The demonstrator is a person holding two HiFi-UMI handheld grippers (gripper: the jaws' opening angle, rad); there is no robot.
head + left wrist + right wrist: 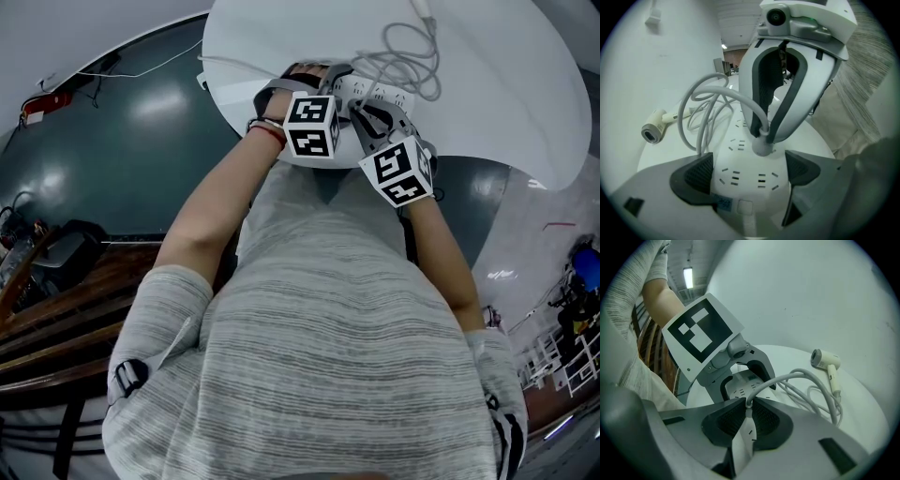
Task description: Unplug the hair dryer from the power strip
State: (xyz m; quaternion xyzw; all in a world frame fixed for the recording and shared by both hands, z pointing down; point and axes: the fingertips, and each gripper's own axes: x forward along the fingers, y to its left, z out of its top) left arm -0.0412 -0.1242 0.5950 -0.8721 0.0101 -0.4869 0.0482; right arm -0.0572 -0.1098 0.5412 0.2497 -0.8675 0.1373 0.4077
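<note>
A white power strip (740,185) lies near the front edge of a round white table (506,84). My left gripper (747,171) is shut on the strip's near end, a dark pad against each long side. The hair dryer's grey-white plug (761,146) stands in a socket halfway along the strip. My right gripper (749,401) is shut on that plug (746,427), and the cable (797,376) rises from between its pads. The cable runs in loose loops to the cream hair dryer (825,359), which lies on its side farther back on the table.
The cable coil (412,56) lies just behind the strip. The two grippers sit close together, with their marker cubes (311,125) nearly touching. Dark green floor (122,159) surrounds the table. Dark wooden furniture (56,309) stands at the left.
</note>
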